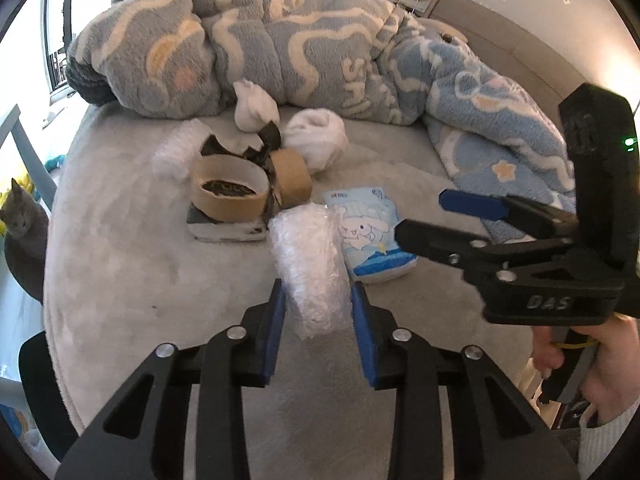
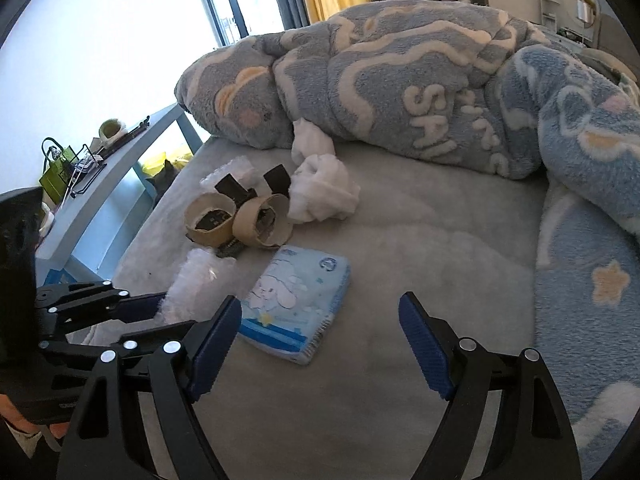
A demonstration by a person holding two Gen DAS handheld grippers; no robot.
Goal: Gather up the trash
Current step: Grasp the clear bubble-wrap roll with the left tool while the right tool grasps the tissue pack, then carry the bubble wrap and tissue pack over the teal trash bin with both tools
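Note:
A roll of clear bubble wrap (image 1: 312, 272) lies on the grey bed cover (image 1: 120, 260), and its near end sits between the blue pads of my left gripper (image 1: 320, 320), which press on it from both sides. The right wrist view shows the same wrap (image 2: 200, 276) in the left gripper (image 2: 176, 312). My right gripper (image 2: 320, 320) is open and empty, hovering just in front of a blue cartoon tissue pack (image 2: 296, 304). Seen from the left wrist, the right gripper (image 1: 420, 216) hangs over the right edge of that pack (image 1: 372, 236).
Two cardboard tape rolls (image 1: 228, 192) with black scraps rest on a flat box, with white crumpled wads (image 1: 316, 140) and another bubble wrap piece (image 1: 176, 156) beside them. A bunched blue blanket (image 1: 280, 48) fills the back and right. A grey cat (image 1: 24, 216) sits off the bed's left edge.

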